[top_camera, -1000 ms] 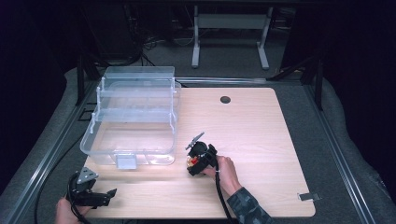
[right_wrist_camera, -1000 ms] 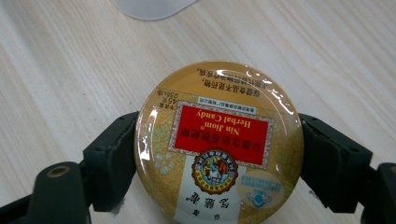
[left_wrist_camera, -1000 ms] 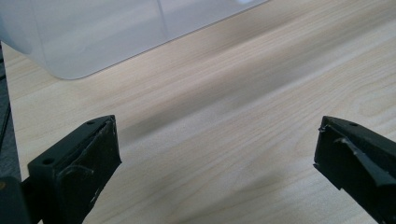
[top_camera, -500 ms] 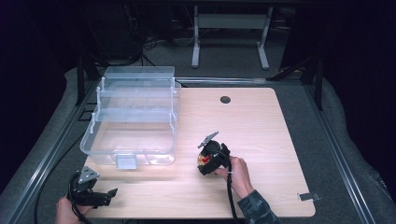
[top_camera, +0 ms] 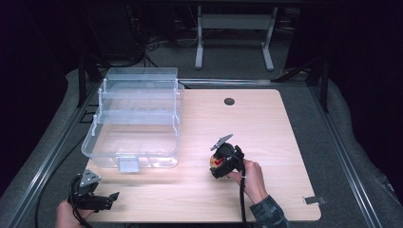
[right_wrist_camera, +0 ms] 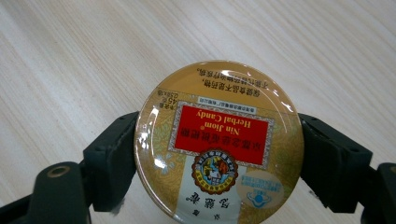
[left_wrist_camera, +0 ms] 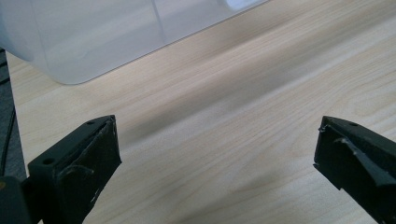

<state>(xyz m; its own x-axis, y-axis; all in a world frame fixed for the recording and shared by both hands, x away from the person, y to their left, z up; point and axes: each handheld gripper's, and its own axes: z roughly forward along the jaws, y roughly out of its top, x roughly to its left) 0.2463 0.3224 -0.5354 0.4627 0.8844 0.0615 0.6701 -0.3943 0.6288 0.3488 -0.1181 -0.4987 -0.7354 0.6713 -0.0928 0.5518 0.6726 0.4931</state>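
A round gold candy tin (right_wrist_camera: 218,142) with a red label sits clamped between the two black jaws of my right gripper (right_wrist_camera: 217,154), held just above the wooden table. In the high view the right gripper (top_camera: 219,164) with the candy tin (top_camera: 216,162) is near the table's middle front, right of the clear plastic box (top_camera: 135,118). My left gripper (top_camera: 108,198) rests at the front left corner, jaws wide apart, nothing between them. In the left gripper view the left gripper (left_wrist_camera: 215,158) points over bare wood toward the clear plastic box (left_wrist_camera: 93,37).
The clear plastic box has tiered trays and a front latch (top_camera: 128,165). A dark round hole (top_camera: 229,101) sits in the table's far side. A small metal clip (top_camera: 316,200) lies at the front right edge. A grey mat (top_camera: 351,142) surrounds the table.
My right gripper has carried the candy tin to the right and slightly toward the front edge, away from the box. The left gripper has stayed put.
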